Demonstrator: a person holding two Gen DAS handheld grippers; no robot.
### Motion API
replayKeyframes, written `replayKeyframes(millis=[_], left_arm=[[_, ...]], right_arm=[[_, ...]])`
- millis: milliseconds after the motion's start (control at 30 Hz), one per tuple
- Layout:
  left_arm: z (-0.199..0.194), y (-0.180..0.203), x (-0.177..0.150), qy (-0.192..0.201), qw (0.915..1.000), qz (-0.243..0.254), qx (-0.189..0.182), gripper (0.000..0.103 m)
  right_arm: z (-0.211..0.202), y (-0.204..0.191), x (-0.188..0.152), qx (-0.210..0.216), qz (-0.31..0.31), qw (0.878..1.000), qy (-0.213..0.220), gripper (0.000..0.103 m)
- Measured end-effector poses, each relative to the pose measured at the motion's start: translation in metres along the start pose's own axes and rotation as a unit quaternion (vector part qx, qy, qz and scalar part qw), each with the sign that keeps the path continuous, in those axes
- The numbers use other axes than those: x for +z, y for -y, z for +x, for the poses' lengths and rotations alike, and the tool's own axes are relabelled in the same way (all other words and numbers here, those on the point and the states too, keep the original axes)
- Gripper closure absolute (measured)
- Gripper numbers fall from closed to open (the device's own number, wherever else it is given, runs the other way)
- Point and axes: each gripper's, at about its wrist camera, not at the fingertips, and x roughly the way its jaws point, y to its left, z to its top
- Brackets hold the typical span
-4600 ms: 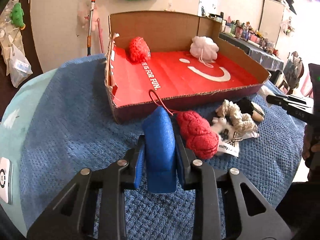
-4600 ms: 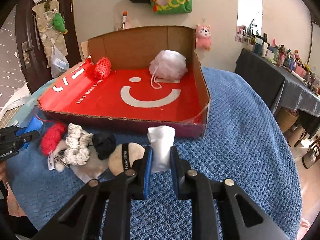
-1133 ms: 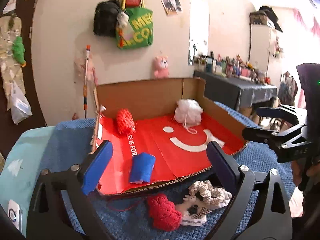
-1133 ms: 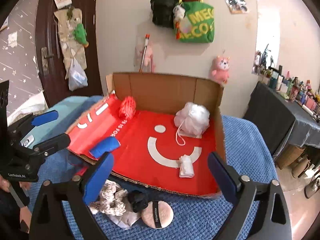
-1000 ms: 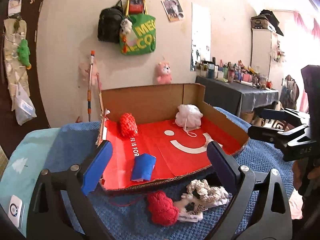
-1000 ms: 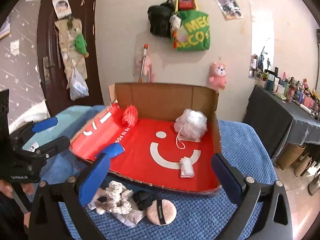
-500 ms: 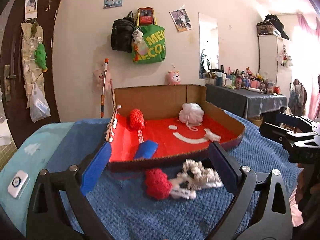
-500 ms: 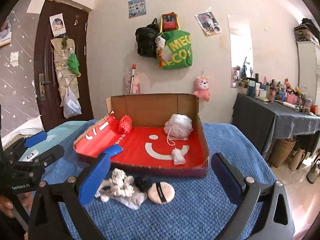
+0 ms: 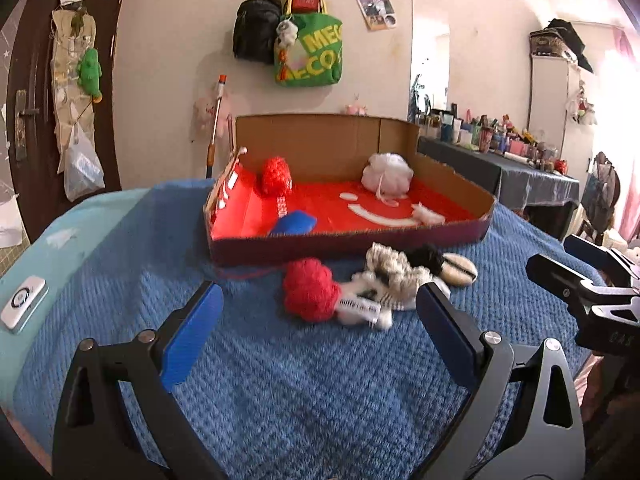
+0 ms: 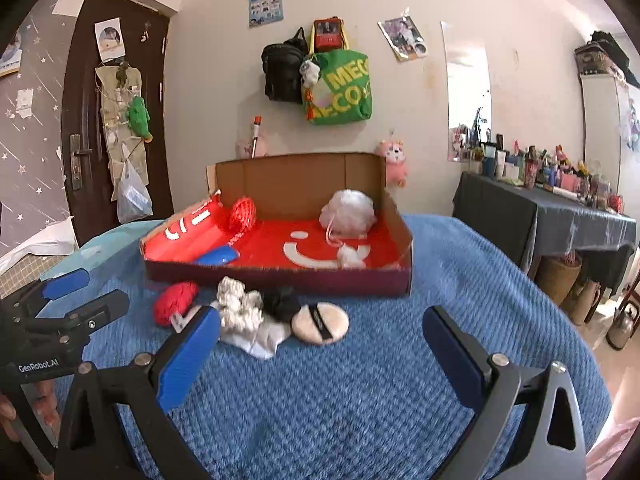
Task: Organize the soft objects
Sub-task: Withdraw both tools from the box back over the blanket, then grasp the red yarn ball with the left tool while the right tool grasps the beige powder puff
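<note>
Red knitted ball (image 9: 311,295) on blue worktop (image 9: 280,380), just before cardboard box (image 9: 348,236) — soft, light, squashy; best pinched across middle. Left hand-held gripper (image 9: 318,330), right hand-held gripper (image 10: 320,350) — both spread wide, empty.

The box (image 9: 348,236) front wall hides the lower part of the blue pad (image 9: 294,222) in the left view, and the same in the right view, where only its top shows. The small white bundle (image 10: 349,257) inside is too blurred to name. In the heap before the box, the black piece (image 10: 282,300) is half covered by the knotted rope toy (image 10: 236,306); the print on the tag (image 9: 358,306) by the red ball (image 9: 310,294) is unreadable. The left claw (image 9: 318,332) is cut off at the lower edge, as is the right claw (image 10: 322,354). A hand (image 10: 12,416) shows only in part at the left edge. Bottles on the far desk (image 10: 560,200) are too small to tell apart.
</note>
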Motion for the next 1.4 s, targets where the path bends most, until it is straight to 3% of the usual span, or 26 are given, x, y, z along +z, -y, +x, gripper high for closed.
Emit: replayKeyframes(millis=[400, 1000, 1400], left_arm=[[0.012, -0.001, -0.012, -0.034, 0.9994, -0.004, 0.009, 0.004], [0.058, -0.021, 0.008, -0.102, 0.9945, -0.022, 0.009, 0.004], [0.092, -0.033, 0.016, -0.163, 0.9858, -0.036, -0.021, 0.004]], right_arm=[[0.016, 0.002, -0.024, 0.005, 0.011, 0.999, -0.046, 0.0], [0.068, 0.016, -0.009, -0.002, 0.01, 0.99, -0.14, 0.0], [0.109, 0.023, 0.003, 0.014, 0.006, 0.975, -0.221, 0.0]])
